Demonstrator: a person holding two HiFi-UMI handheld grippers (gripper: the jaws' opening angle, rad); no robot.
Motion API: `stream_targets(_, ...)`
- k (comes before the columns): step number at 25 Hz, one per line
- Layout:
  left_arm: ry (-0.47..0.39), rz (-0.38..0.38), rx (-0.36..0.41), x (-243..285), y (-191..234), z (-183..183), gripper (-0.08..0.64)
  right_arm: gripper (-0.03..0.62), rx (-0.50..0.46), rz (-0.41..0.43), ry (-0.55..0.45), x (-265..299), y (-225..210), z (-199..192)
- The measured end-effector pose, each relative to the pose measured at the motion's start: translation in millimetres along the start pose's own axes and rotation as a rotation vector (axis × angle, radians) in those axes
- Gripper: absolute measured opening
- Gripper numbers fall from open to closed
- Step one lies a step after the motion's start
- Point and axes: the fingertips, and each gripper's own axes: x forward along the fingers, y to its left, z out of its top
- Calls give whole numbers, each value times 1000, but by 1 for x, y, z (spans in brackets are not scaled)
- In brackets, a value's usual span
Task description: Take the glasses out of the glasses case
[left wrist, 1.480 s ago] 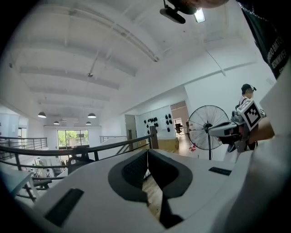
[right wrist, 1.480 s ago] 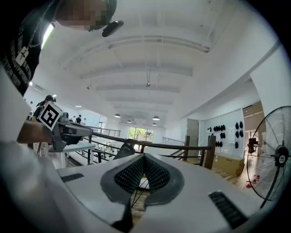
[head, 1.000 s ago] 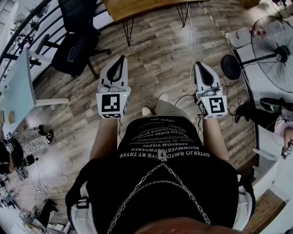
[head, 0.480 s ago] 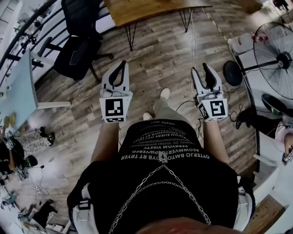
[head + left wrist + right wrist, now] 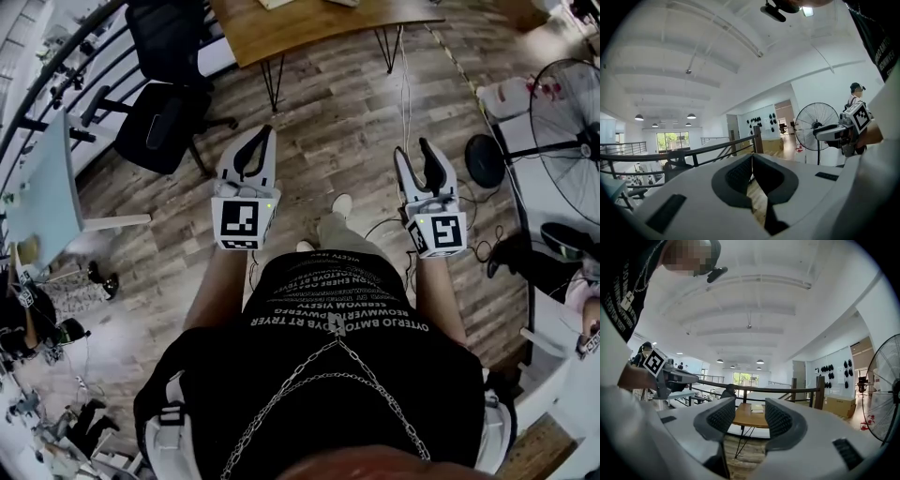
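Both empty — left gripper (image 5: 262, 137) fingers pressed together, right gripper (image 5: 416, 150) fingers just spread wide apart.

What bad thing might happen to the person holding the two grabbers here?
The thin white cable trailing over the wooden floor runs near the person's white shoe: a trip seems possible. The big black standing fan at the right and the black office chair at the left stand close by: an arm might bump one.
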Motion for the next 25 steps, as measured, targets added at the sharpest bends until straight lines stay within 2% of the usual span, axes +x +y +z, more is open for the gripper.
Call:
stream_targets(14,29,14,-17,81,18,-6,29,184,38,60,28,76,-43,-16)
stream_targets(25,39,27,-14,153,14,5,29,184,49,83,17,117,-103,-18)
